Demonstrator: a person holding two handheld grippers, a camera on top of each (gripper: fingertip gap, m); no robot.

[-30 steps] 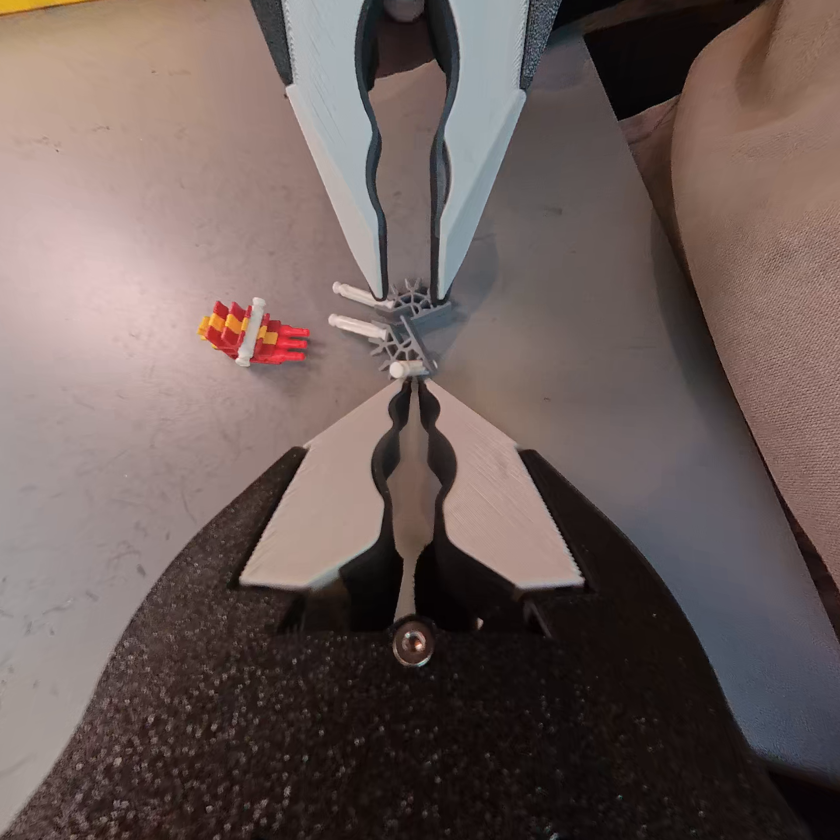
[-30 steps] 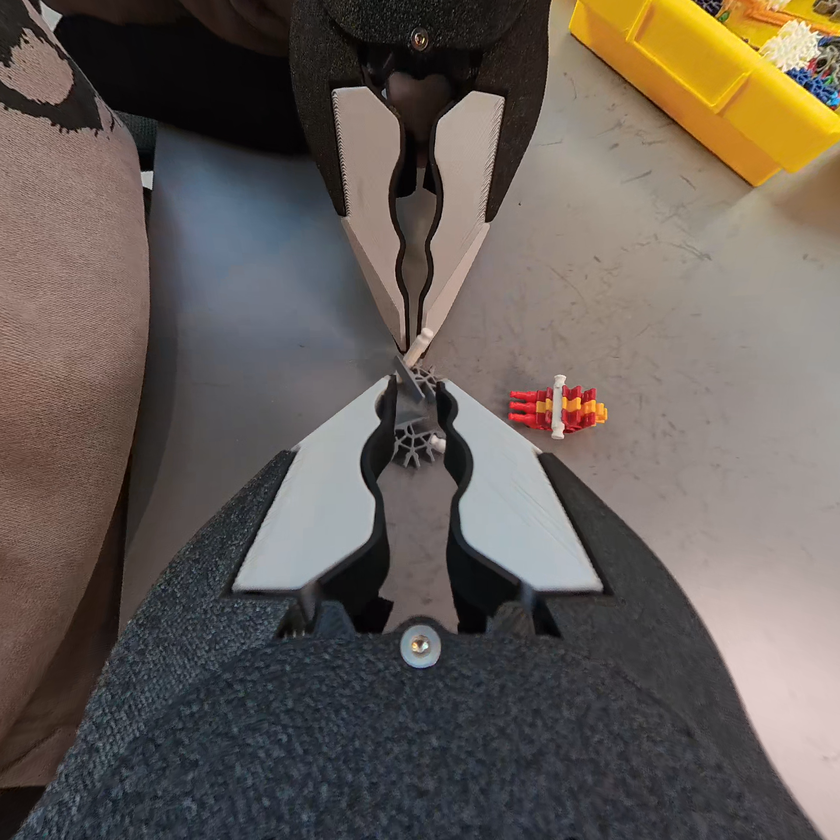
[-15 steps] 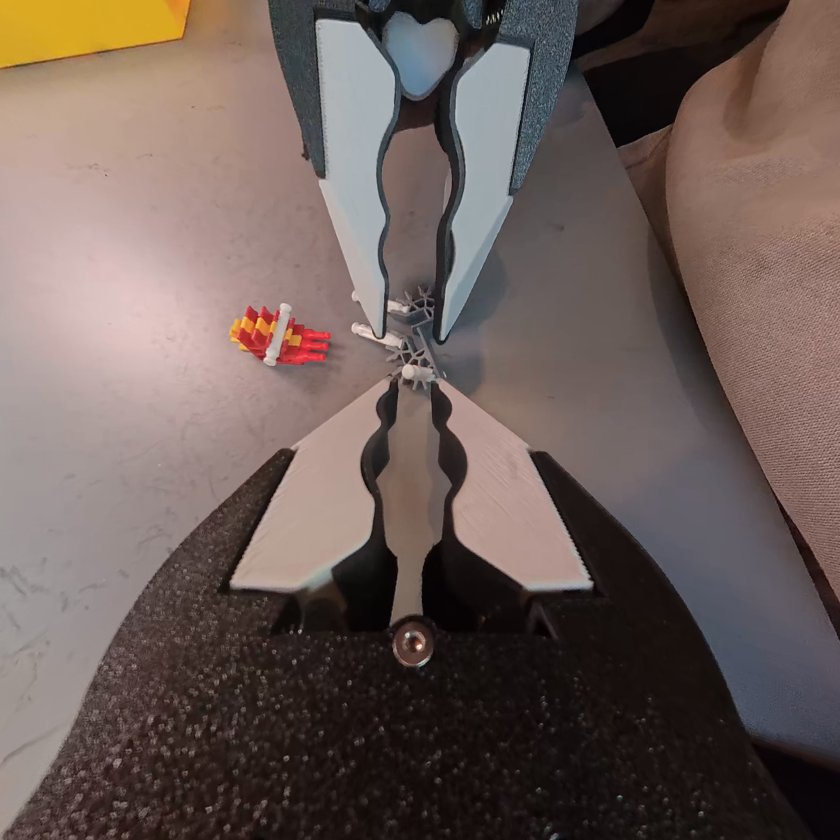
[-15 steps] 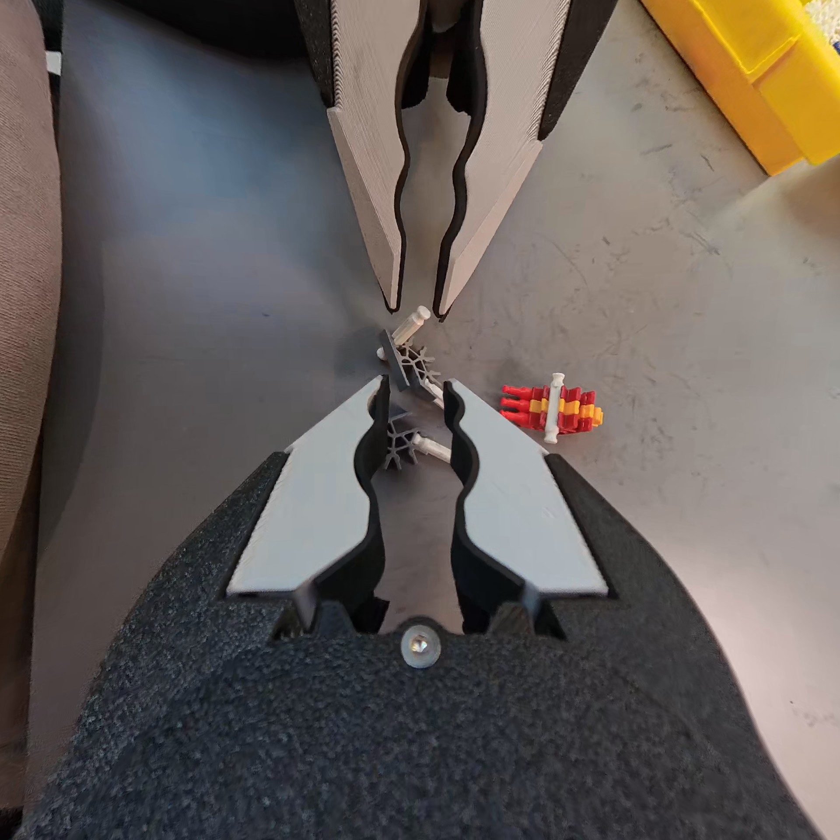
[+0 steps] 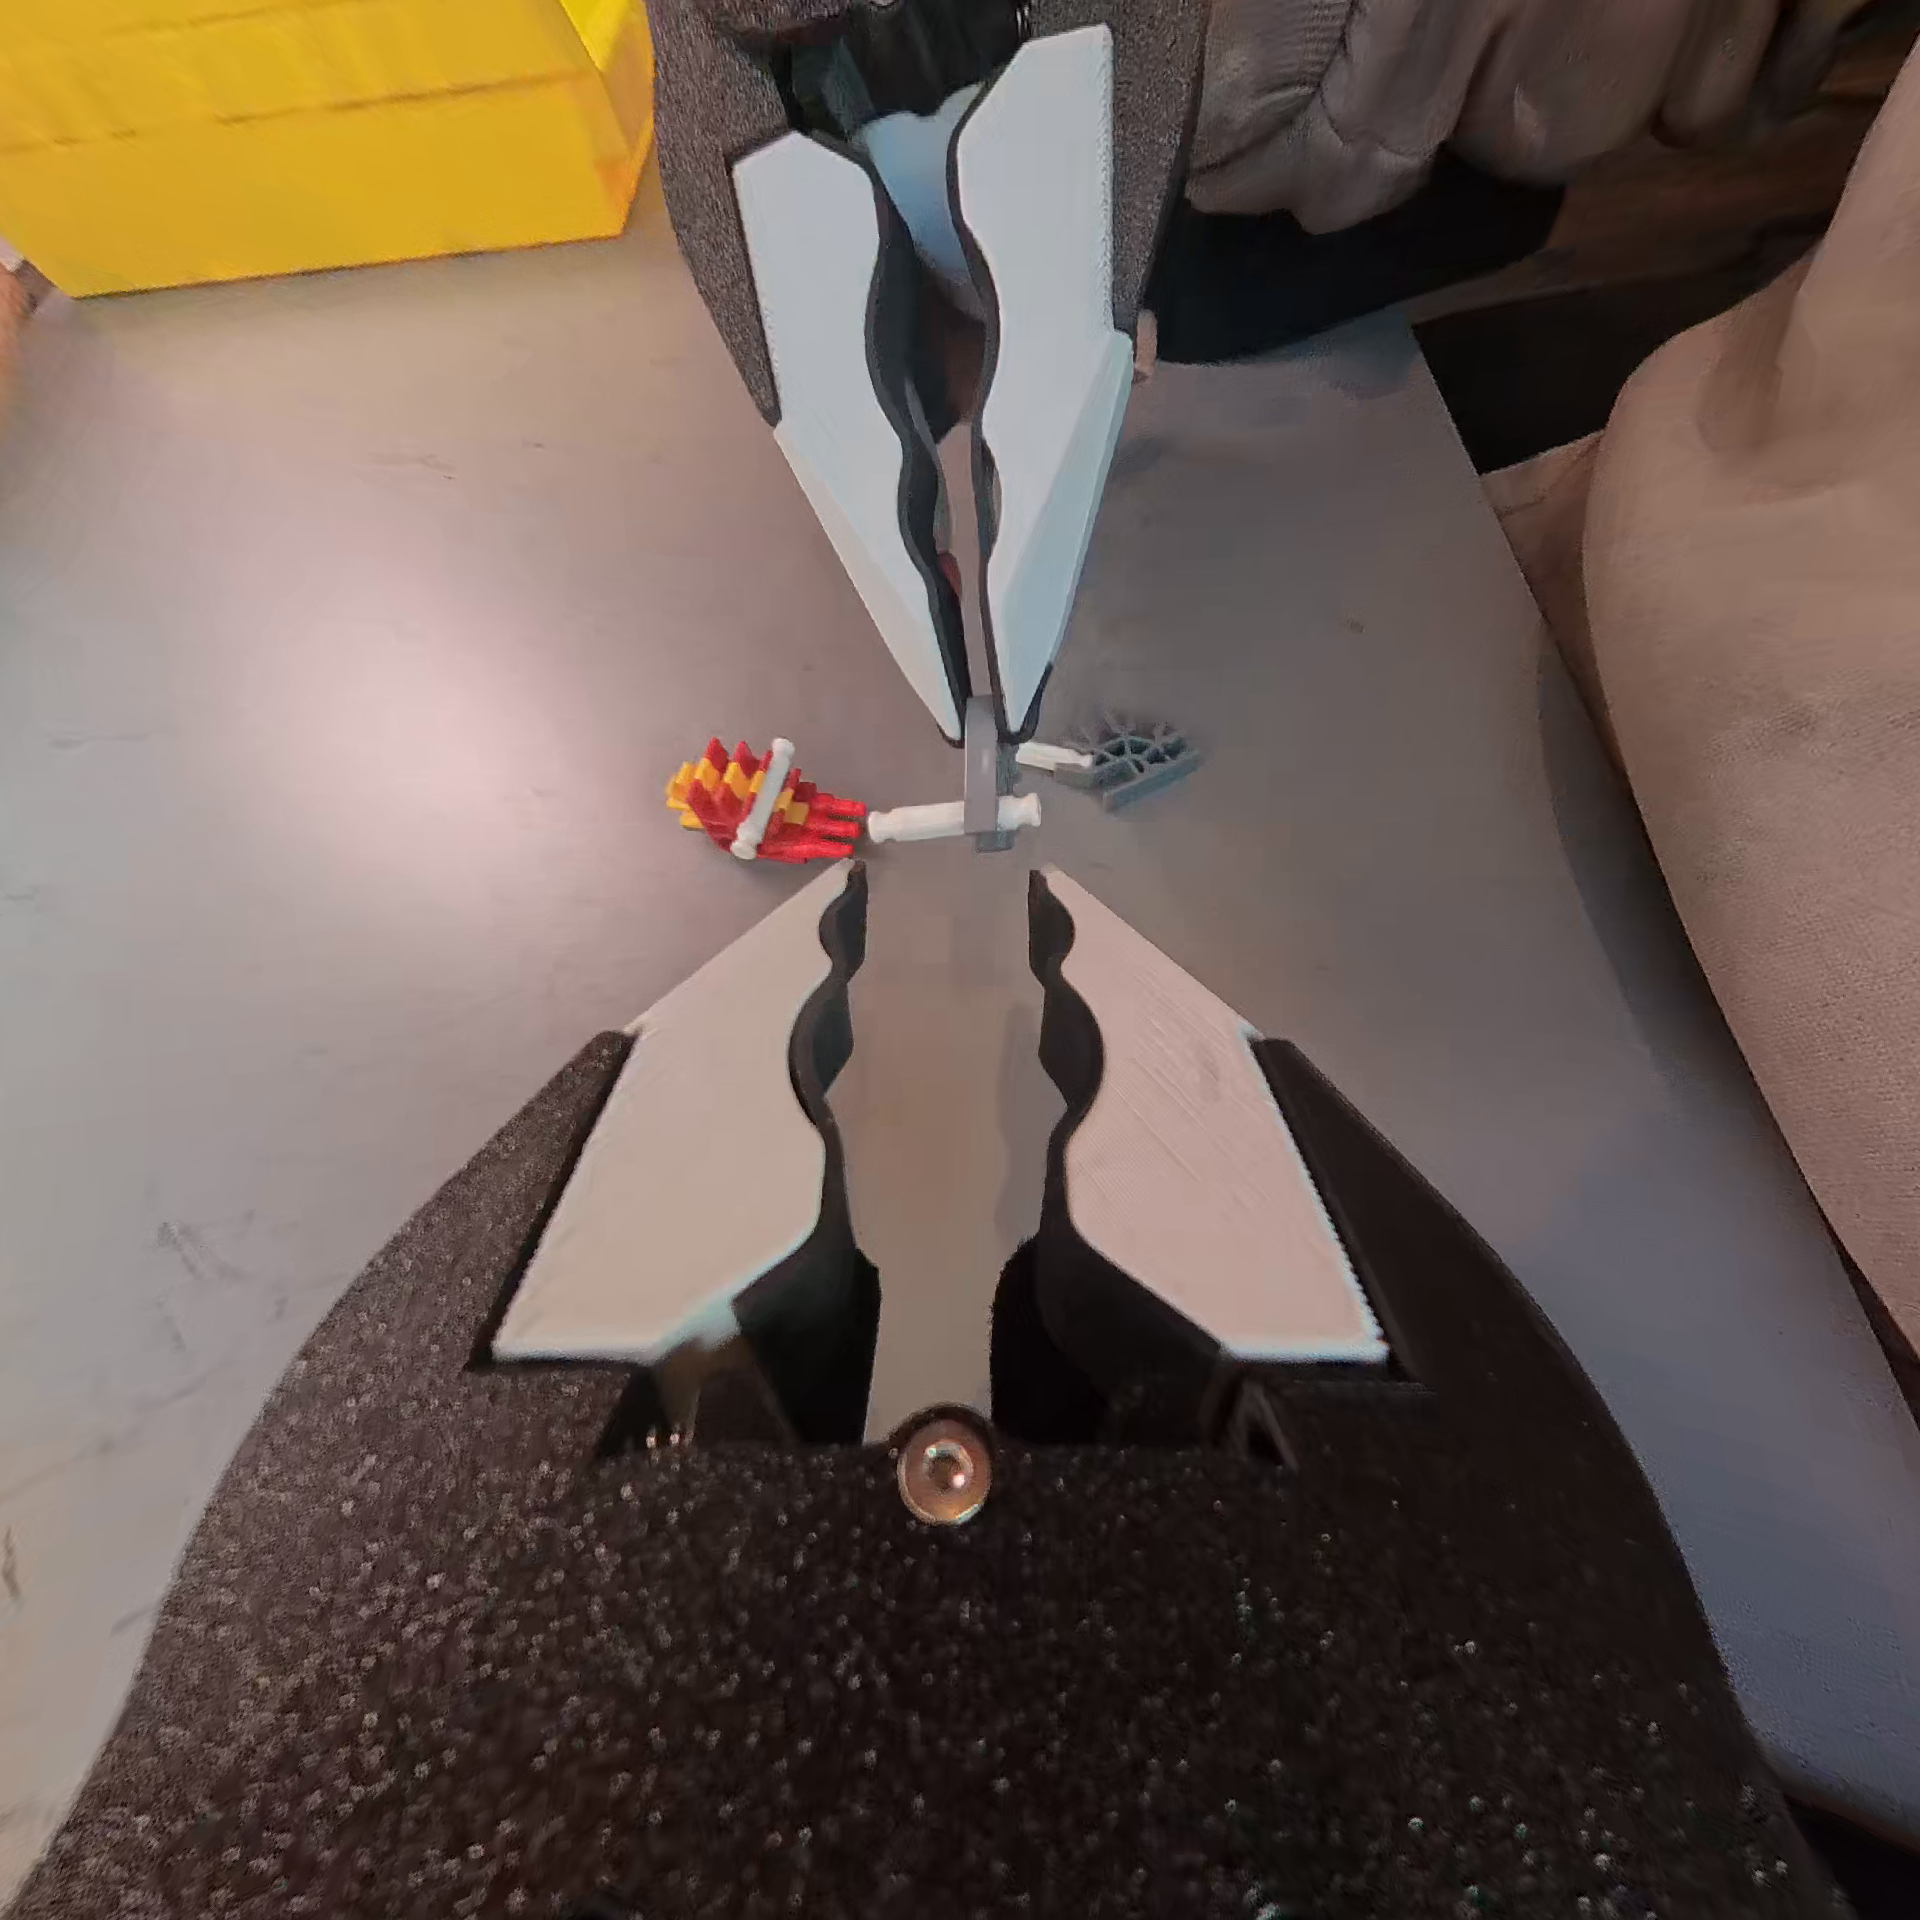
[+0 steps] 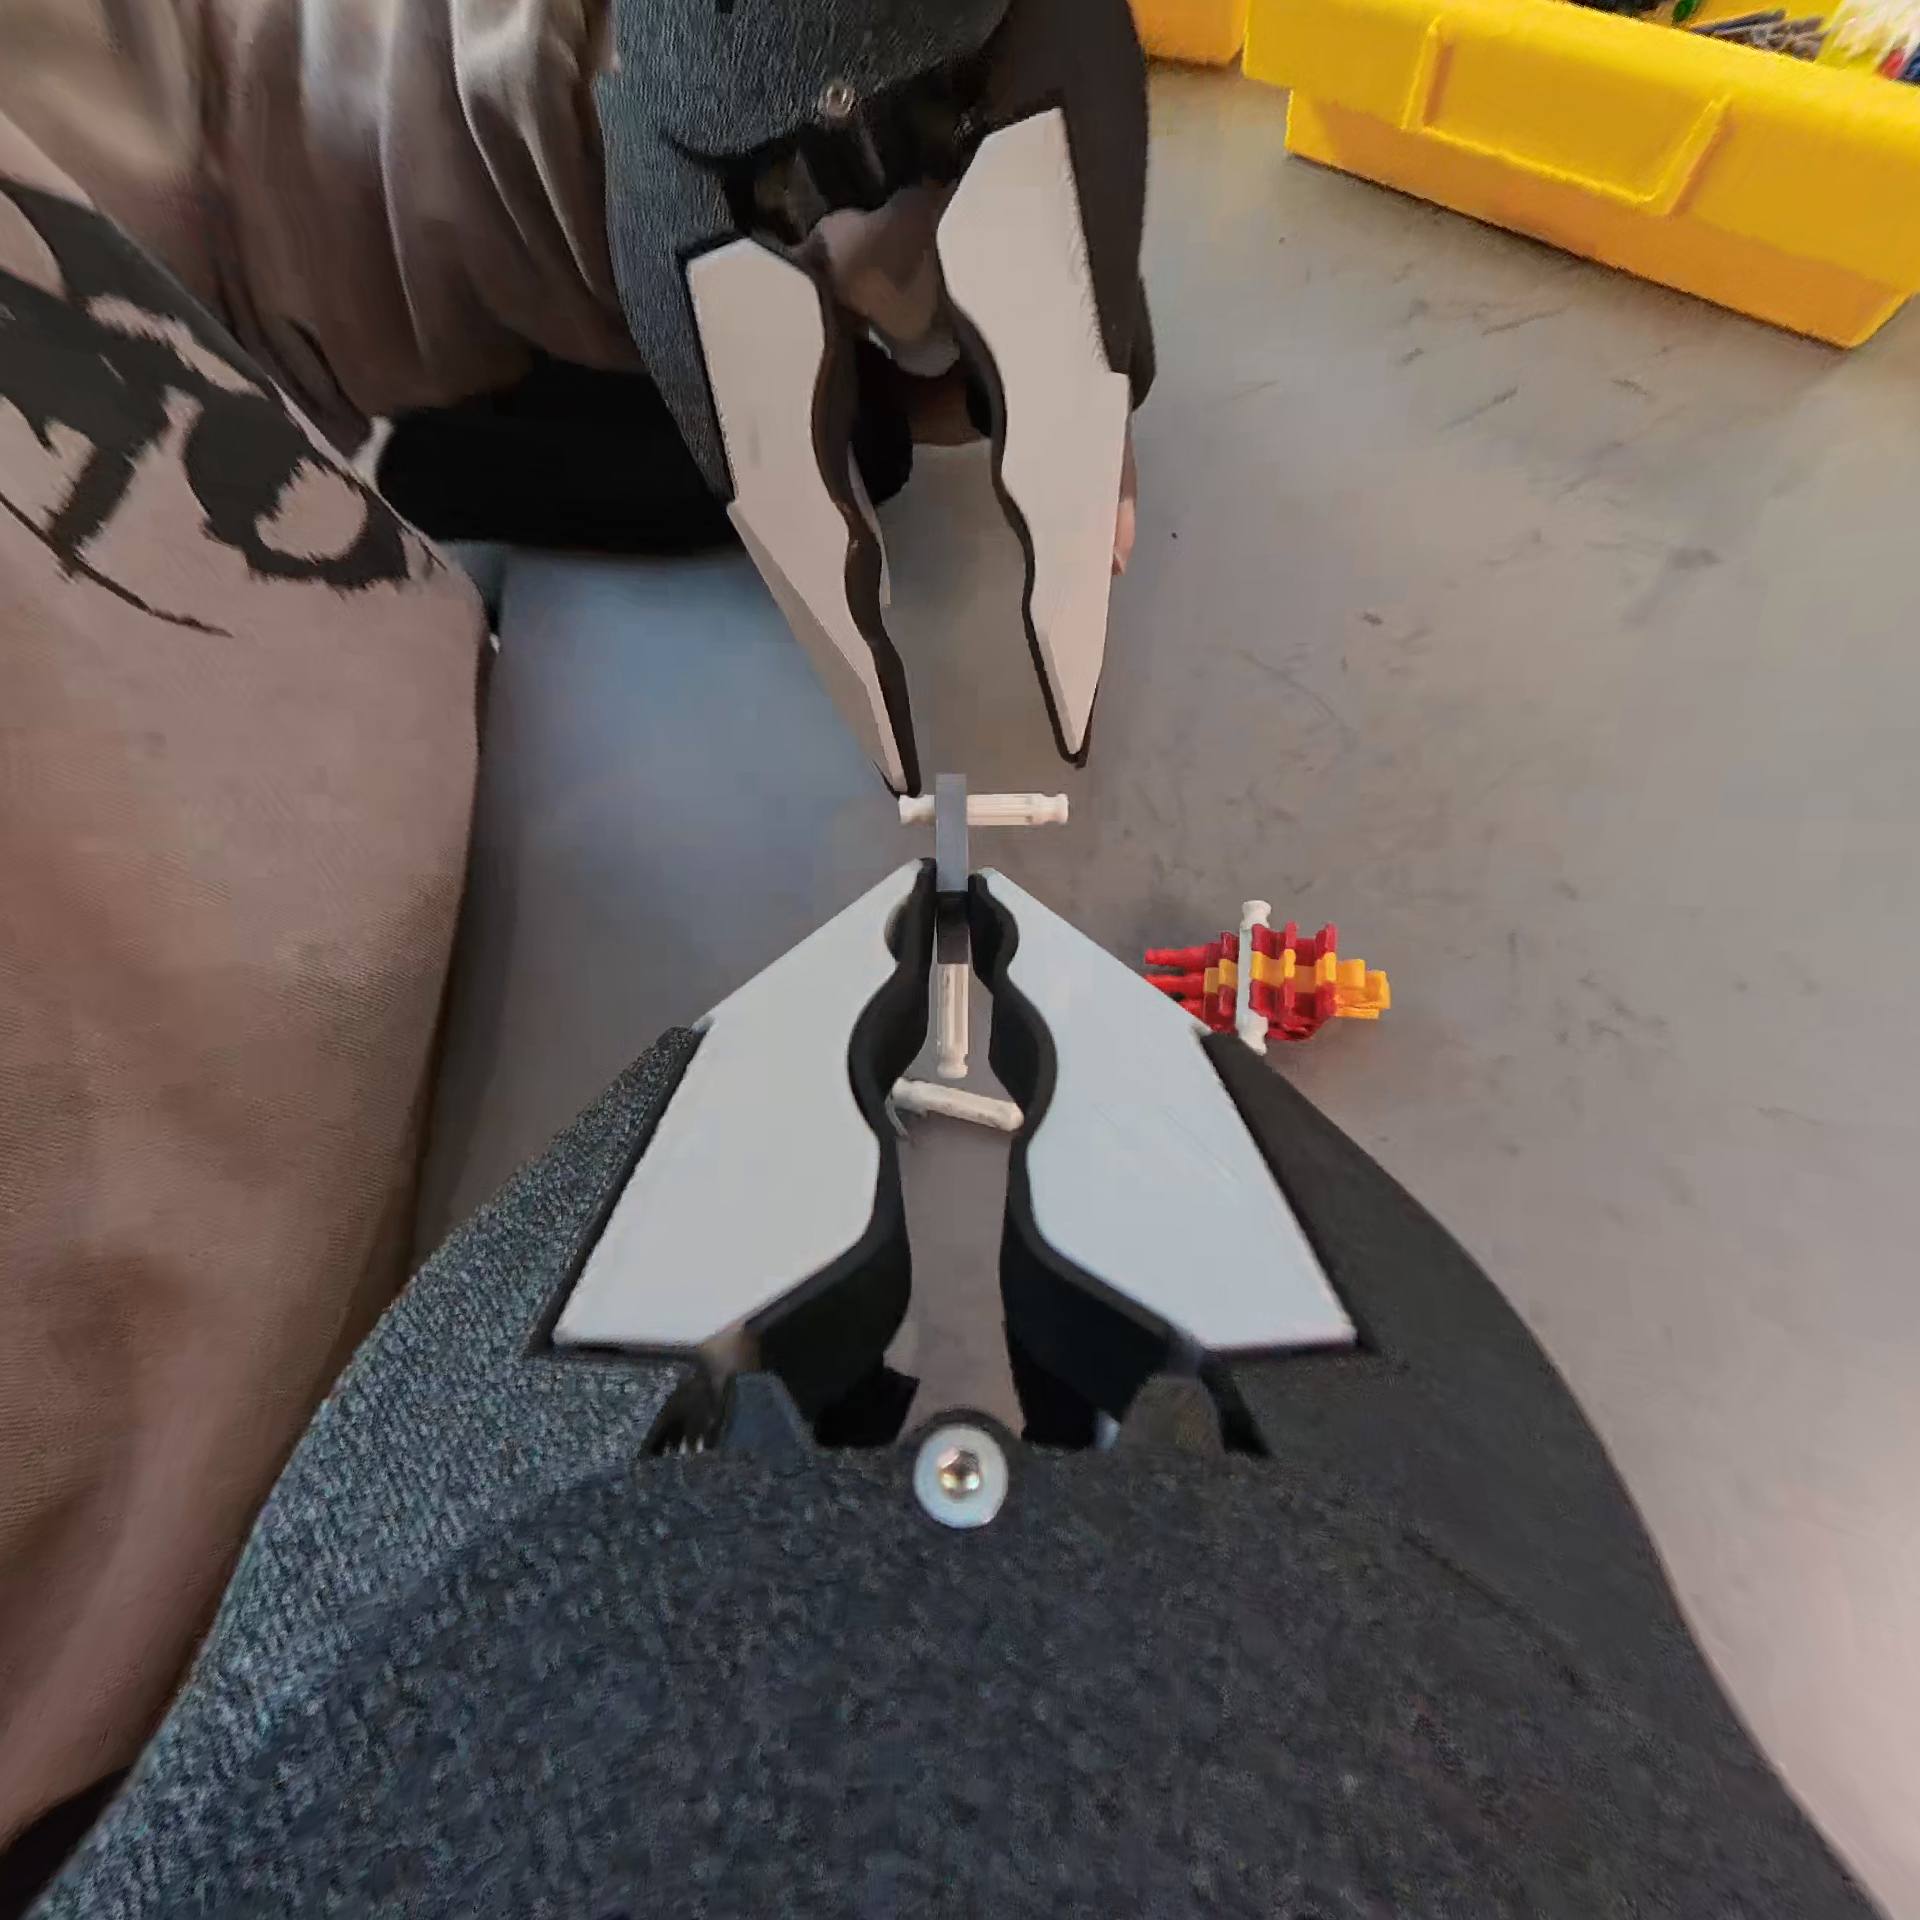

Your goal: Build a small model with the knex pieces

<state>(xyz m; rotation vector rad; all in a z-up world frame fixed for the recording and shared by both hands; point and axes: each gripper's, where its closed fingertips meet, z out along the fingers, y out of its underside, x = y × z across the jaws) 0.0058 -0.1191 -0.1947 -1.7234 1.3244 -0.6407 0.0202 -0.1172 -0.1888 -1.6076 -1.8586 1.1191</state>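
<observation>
**Right tool holds the connector, left tool is empty**

Your right tool [image 6: 951, 883] is clenched on a flat grey connector [image 6: 951, 831] and holds it above the counter [image 5: 312, 623]. Your left tool [image 5: 945, 878] is released, with its jaws wide apart and nothing between them. Its tips are just beside the connector but do not touch it.

What is already joined: a white rod [image 5: 951, 816] sits in the held connector. What lies apart: a second grey connector [image 5: 1127, 764] with its own short rod is on the counter, right of centre in the left wrist view. A red and yellow bundle [image 5: 764, 800] lies left of centre, and a yellow bin [image 5: 312, 135] is in the upper left.

You see the held connector edge-on, so its flat faces look to the left and right of the frame. The long axis of the white rod goes left to right. Its longer end points to the bundle in the left wrist view. In the right wrist view, another rod goes back between the fingers, toward the camera.
</observation>
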